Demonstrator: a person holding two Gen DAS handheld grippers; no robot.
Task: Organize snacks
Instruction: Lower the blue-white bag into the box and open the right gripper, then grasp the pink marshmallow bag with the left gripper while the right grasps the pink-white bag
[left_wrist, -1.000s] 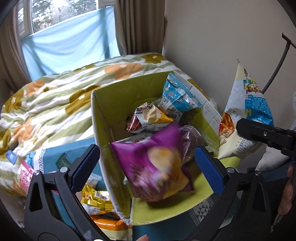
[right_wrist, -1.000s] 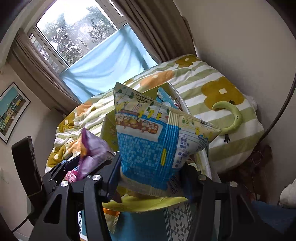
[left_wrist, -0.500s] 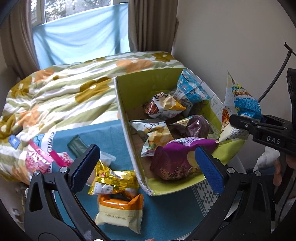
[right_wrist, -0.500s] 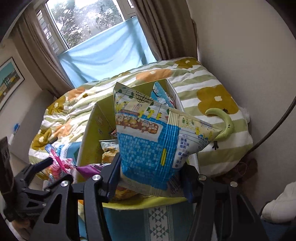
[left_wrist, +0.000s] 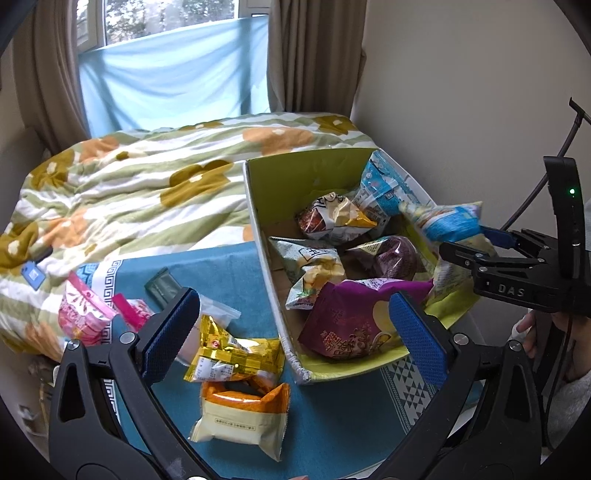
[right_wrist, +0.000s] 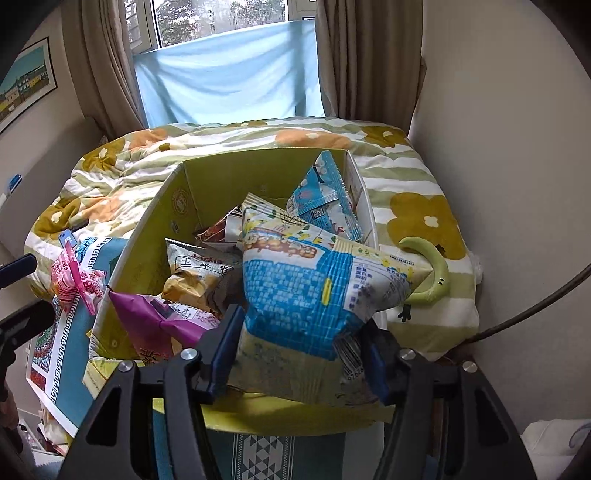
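Note:
A green cardboard box (left_wrist: 280, 173) stands on a blue cloth (left_wrist: 332, 417) and holds several snack bags, with a purple bag (left_wrist: 347, 325) at its near end. My left gripper (left_wrist: 291, 328) is open and empty, over the box's near left corner. My right gripper (right_wrist: 295, 354) is shut on a blue and white snack bag (right_wrist: 317, 280) and holds it over the box's near right edge. That bag (left_wrist: 450, 221) and the right gripper (left_wrist: 476, 247) also show in the left wrist view. A gold pack (left_wrist: 232, 354) and an orange pack (left_wrist: 243, 413) lie on the cloth left of the box.
Pink packs (left_wrist: 88, 314) and a dark sachet (left_wrist: 162, 288) lie at the cloth's left. A flowered duvet (left_wrist: 129, 199) covers the bed behind. A green curved toy (right_wrist: 432, 273) lies on the duvet right of the box. A wall (left_wrist: 461, 92) is close on the right.
The purple bag has left my left gripper and lies in the box. The left gripper has pulled back and left. My right gripper has brought the blue and white bag lower, over the box.

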